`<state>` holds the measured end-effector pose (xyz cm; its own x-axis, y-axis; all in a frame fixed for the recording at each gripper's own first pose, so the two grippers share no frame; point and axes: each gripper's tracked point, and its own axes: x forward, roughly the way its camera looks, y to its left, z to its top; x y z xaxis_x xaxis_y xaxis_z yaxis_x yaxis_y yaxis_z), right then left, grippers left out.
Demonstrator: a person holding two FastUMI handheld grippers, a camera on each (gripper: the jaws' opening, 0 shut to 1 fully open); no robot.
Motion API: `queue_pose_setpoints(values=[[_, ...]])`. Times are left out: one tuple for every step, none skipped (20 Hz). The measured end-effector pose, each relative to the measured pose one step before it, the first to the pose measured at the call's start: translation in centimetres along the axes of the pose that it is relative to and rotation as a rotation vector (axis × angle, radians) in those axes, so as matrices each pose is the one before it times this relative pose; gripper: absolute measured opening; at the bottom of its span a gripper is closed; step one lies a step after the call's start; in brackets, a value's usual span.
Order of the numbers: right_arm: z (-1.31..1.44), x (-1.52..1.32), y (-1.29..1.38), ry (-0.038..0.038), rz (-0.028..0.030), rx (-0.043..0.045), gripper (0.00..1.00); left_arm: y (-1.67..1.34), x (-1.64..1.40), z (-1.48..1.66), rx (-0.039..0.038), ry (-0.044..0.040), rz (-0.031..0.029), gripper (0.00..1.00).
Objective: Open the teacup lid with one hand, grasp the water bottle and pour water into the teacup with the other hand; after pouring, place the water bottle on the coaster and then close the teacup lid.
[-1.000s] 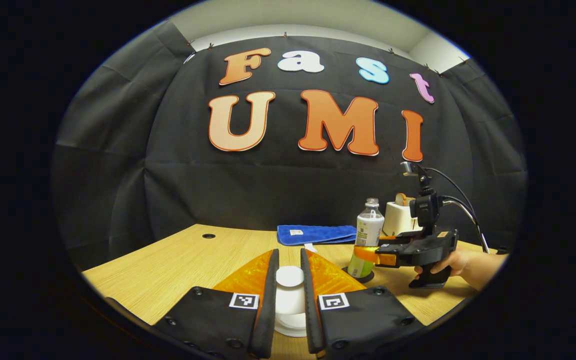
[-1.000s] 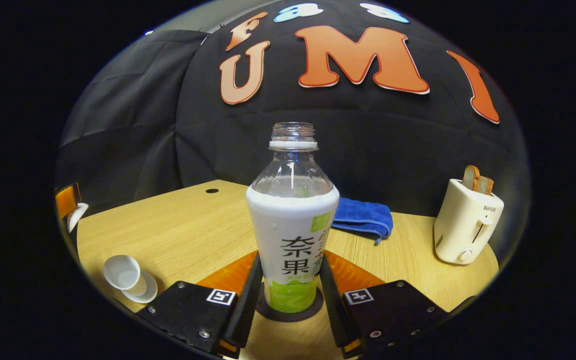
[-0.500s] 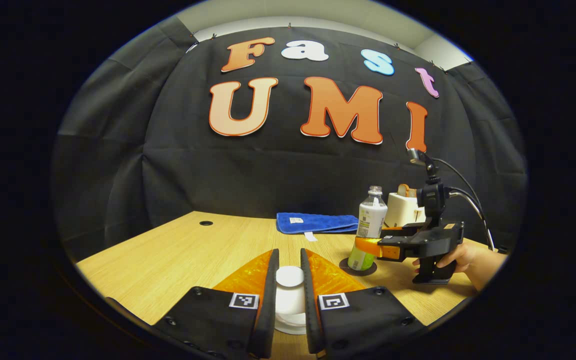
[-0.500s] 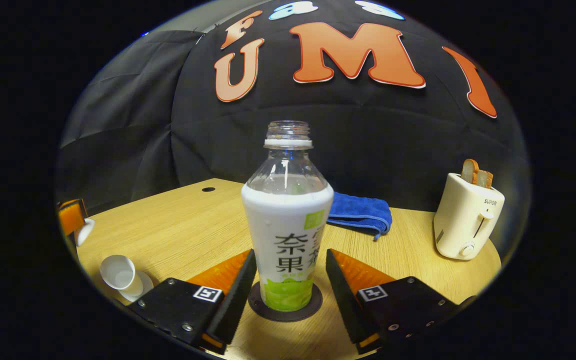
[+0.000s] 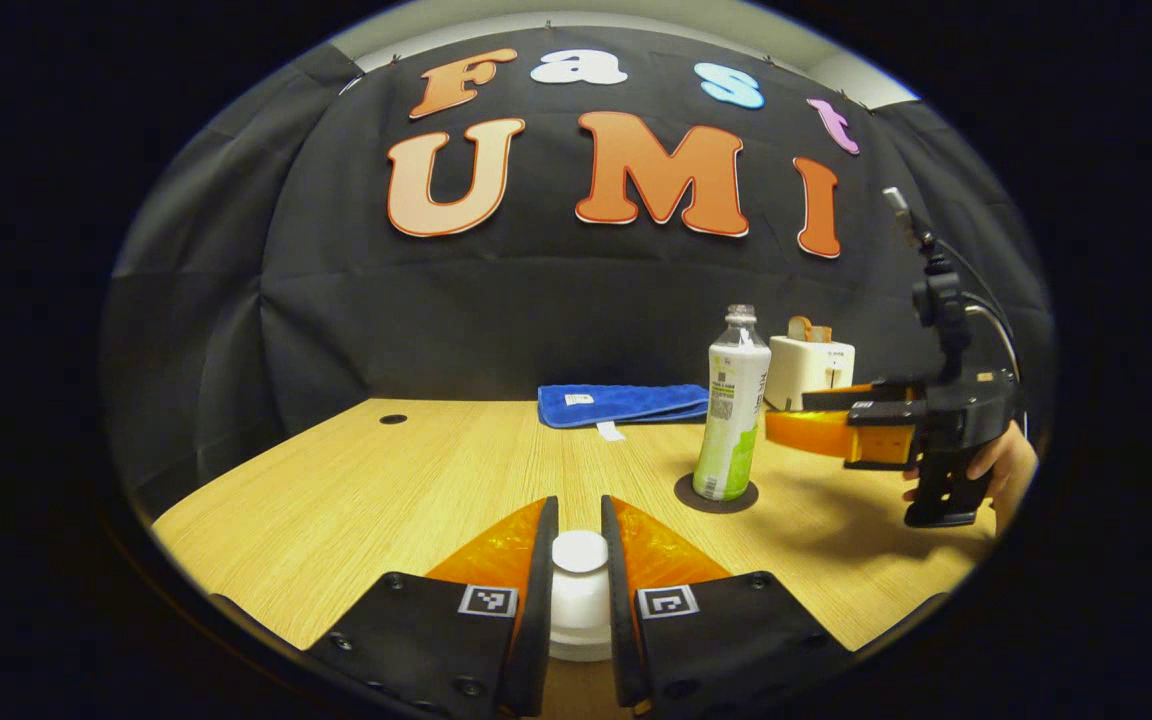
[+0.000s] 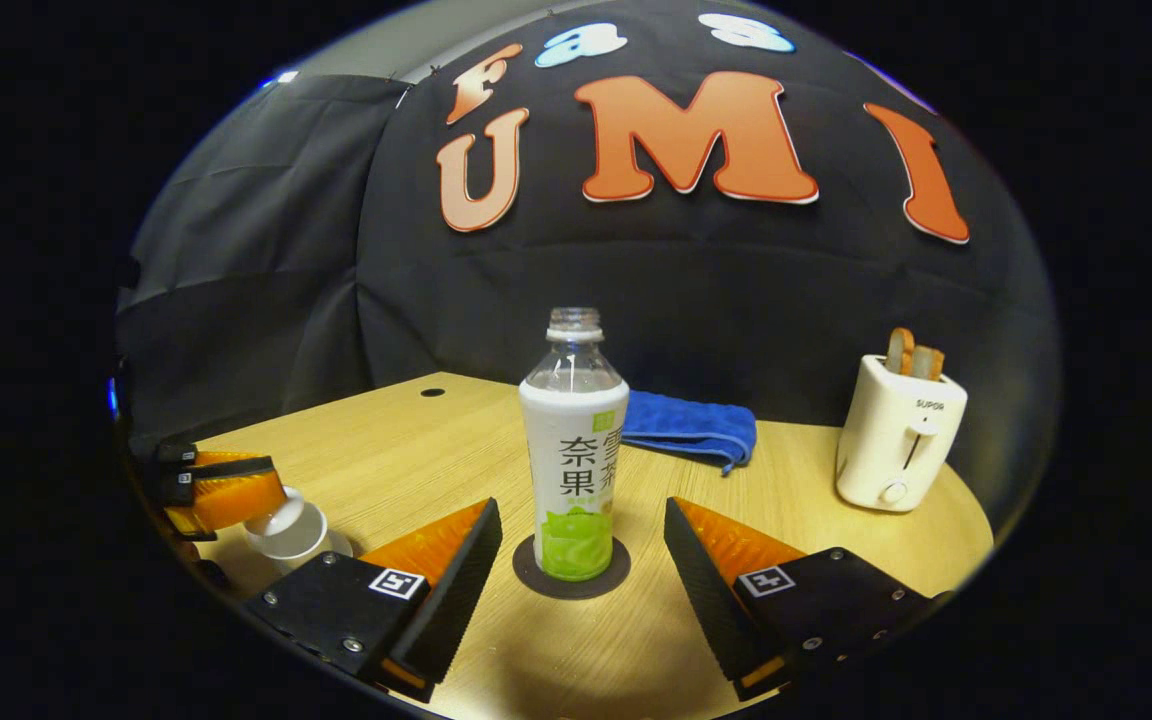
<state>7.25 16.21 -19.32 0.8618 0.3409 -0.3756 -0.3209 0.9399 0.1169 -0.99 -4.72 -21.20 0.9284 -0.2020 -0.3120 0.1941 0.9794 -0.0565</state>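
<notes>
My left gripper (image 5: 578,522) is shut on the knob of the white teacup lid (image 5: 579,553), with the white teacup (image 5: 576,625) directly below it. In the right gripper view that gripper (image 6: 236,492) holds the lid (image 6: 276,514) tilted at the rim of the teacup (image 6: 298,537); I cannot tell whether it is seated. The uncapped water bottle (image 6: 573,450) stands upright on the dark round coaster (image 6: 536,582). My right gripper (image 6: 581,510) is open, its fingers apart from the bottle on either side. The left gripper view shows the bottle (image 5: 733,410), the coaster (image 5: 688,493) and the right gripper (image 5: 786,418) to their right.
A folded blue towel (image 6: 691,425) lies at the back of the wooden table (image 6: 816,540). A cream toaster (image 6: 891,435) with bread in it stands at the back right. A hand (image 5: 1006,465) holds the right gripper. A small hole (image 5: 393,419) sits near the far left edge.
My right gripper opened, let go of the bottle on the coaster and drew back. My left gripper carried the lid over to the teacup.
</notes>
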Motion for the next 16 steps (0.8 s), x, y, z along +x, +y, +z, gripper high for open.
queue_pose_setpoints(values=[[0.334, -0.629, 0.011, -0.01378, -0.00149, -0.00031, 0.98, 0.103, 0.079, -0.339, 0.01482, 0.01385, 0.00767, 0.3], [0.27, -0.678, 0.04, -0.01052, 0.00143, 0.00571, 0.98, -0.202, 0.438, -0.43, 0.0101, 0.00761, -0.00018, 0.3], [0.358, -0.602, 0.111, -0.01112, 0.00371, 0.01007, 0.98, -0.318, 0.186, -0.268, 0.00578, 0.00755, -0.00435, 0.3], [0.267, -0.519, 0.048, -0.00683, 0.00125, 0.01002, 0.98, -0.196, -0.243, -0.306, 0.00901, 0.00571, -0.00264, 0.3], [0.245, -0.487, -0.086, -0.0063, 0.00011, 0.00824, 0.98, -0.105, -0.085, 0.022, 0.00686, -0.00046, 0.00149, 0.3], [0.259, -0.418, -0.147, -0.00564, -0.00496, 0.00396, 0.98, 0.018, 0.126, -0.081, 0.00779, 0.00161, 0.00437, 0.3], [0.191, -0.383, -0.194, -0.00433, -0.00462, 0.00286, 0.98, 0.055, 0.044, -0.04, 0.00572, 0.00067, 0.00605, 0.3], [0.04, -0.451, 0.02, 0.00414, -0.00529, 0.00503, 0.98, -0.005, -0.001, -0.047, 0.00211, 0.00248, 0.00294, 0.3], [-0.023, -0.544, 0.002, 0.00441, 0.00011, 0.00584, 0.98, 0.055, 0.172, -0.044, -0.00038, 0.00117, -0.00094, 0.3], [0.453, -0.617, 0.358, -0.0069, 0.0055, 0.00419, 0.98, -0.092, -0.119, -0.17, 0.00208, 0.0031, -0.00146, 0.33], [0.542, -0.547, 0.168, -0.01314, 0.00219, 0.00077, 0.98, 0.095, 0.014, 0.02, 0.00169, 0.00193, -0.00398, 0.33], [0.58, -0.477, 0.088, -0.01715, 0.00027, -0.00103, 0.98, -0.014, -0.255, 0.119, 0.00411, 0.00398, 0.00079, 0.32], [0.53, -0.499, -0.032, -0.01489, -0.00423, -0.00164, 0.98, 0.176, -0.285, 0.474, 0.00731, -0.00916, 0.0064, 0.35], [0.495, -0.476, 0.075, -0.01289, -0.00042, -0.0018, 0.98, 0.238, -0.325, 0.648, 0.00468, -0.01904, 0.00288, 0.45], [0.559, -0.384, 0.009, -0.01111, -0.00231, -0.00055, 0.98, 0.225, -0.389, 0.916, 0.00289, -0.02291, 0.00754, 0.48], [0.387, -0.471, 0.078, -0.00848, -0.00059, 0.00146, 0.98, 0.268, -0.525, 1.088, -0.00355, -0.02211, 0.00372, 0.57]])
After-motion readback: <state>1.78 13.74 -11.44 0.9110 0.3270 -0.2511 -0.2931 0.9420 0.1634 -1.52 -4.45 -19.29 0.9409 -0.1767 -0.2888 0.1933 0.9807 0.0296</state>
